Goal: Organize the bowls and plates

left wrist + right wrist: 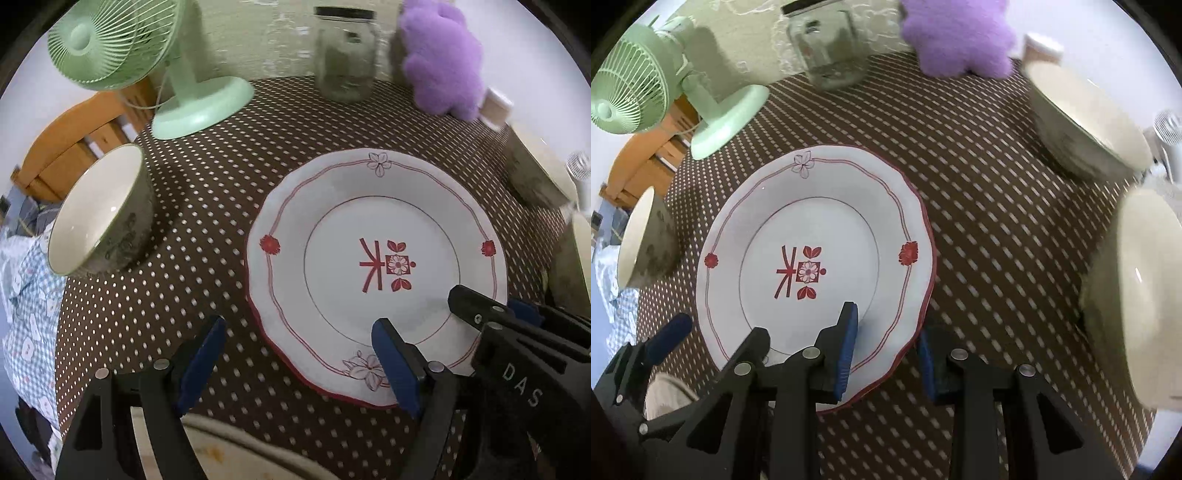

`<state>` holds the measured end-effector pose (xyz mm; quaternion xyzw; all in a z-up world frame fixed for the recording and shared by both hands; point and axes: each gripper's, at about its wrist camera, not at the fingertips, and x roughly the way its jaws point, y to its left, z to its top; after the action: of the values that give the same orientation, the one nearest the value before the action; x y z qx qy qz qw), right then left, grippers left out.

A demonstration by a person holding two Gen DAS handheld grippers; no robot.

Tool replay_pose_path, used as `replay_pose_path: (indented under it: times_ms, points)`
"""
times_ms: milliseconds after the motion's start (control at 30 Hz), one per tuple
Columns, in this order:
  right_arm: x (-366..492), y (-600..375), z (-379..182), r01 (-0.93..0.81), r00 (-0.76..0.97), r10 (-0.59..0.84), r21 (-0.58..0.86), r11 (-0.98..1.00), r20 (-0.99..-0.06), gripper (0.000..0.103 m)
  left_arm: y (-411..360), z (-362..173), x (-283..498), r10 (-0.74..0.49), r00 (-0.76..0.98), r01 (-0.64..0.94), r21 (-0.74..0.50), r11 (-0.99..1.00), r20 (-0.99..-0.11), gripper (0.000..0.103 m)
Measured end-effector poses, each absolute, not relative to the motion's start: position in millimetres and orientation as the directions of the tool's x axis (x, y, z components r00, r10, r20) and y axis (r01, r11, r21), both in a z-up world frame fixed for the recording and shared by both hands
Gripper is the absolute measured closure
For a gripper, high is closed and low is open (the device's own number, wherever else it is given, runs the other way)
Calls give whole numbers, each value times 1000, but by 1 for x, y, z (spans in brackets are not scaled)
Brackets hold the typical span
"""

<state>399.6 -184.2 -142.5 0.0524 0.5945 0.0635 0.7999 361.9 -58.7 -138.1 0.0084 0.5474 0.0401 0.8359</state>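
Observation:
A white plate with red patterns [376,236] lies on the dotted brown tablecloth [207,192]; it also shows in the right wrist view [812,221]. My left gripper [303,358] is open at the plate's near left edge, its right finger over the rim. My right gripper [886,354] is open and straddles the plate's near right rim, one finger over the plate, one beyond its edge; it also shows in the left wrist view [480,314]. A green bowl [99,214] sits left of the plate. Two cream bowls [1089,122] [1145,295] sit on the right.
A green fan [122,55], a glass jar [347,55] and a purple plush toy [443,55] stand along the table's back. A pale dish rim [221,443] lies under the left gripper. A wooden chair [66,147] stands beyond the left edge.

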Motion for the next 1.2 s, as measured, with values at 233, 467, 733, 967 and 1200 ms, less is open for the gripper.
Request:
replay_pose_path:
  times_ms: [233,467,733,967,1200]
  points:
    - [386,-198,-144,-3,266,162,167,986,-950,70,-67,-142,355,61,381,-19,59,998,-923,21]
    - [397,-195,-145,-7,288,106,108,994,-952,69,-61,-147,370,69,382,-28,63,998,-922,26]
    - [415,-196,-144,-8,315,75,76,997,-946,65,-48,-147,389,53,396,-65,29,997,-917,41]
    - [426,-189,-145,-20,335,50,46,999,-941,62,-49,-147,396,59,417,-67,34,997,-907,54]
    - [429,-198,-143,-29,341,45,38,999,-939,60,-46,-148,400,15,419,-85,-23,996,-908,58]
